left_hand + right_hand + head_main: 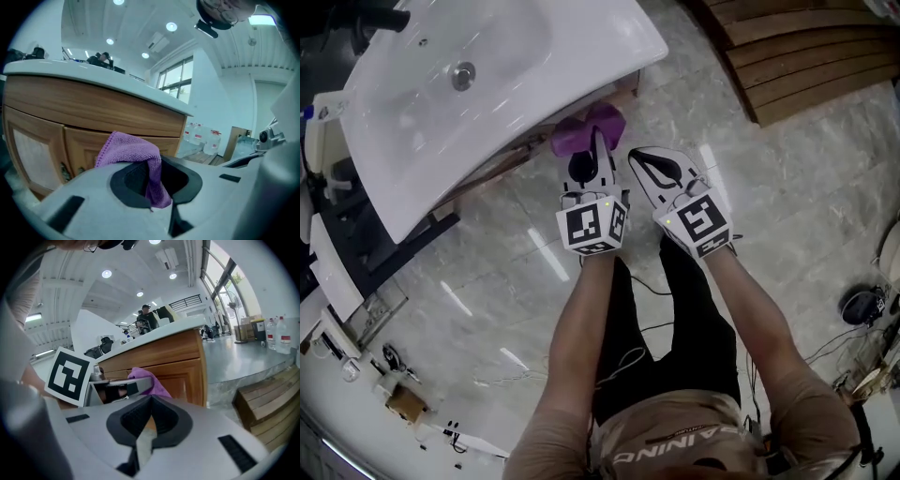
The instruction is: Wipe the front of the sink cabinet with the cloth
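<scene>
In the head view, a purple, bunched cloth (581,131) is seen at upper centre, just below the edge of the white sink (487,84) and close against the wooden sink cabinet (502,167); contact with the wood cannot be told. The cloth is held at the tip of the left tongs (598,141), while the right tongs (645,157) are kept just beside them over the marble floor (787,206). In the left gripper view, the left tongs are seen pinched on the cloth: a fold hangs down between the dark pads at lower centre, and the rest is heaped above them before the cabinet doors. In the right gripper view, the right tongs are seen pressed together with nothing between them, and the cloth shows left of centre.
</scene>
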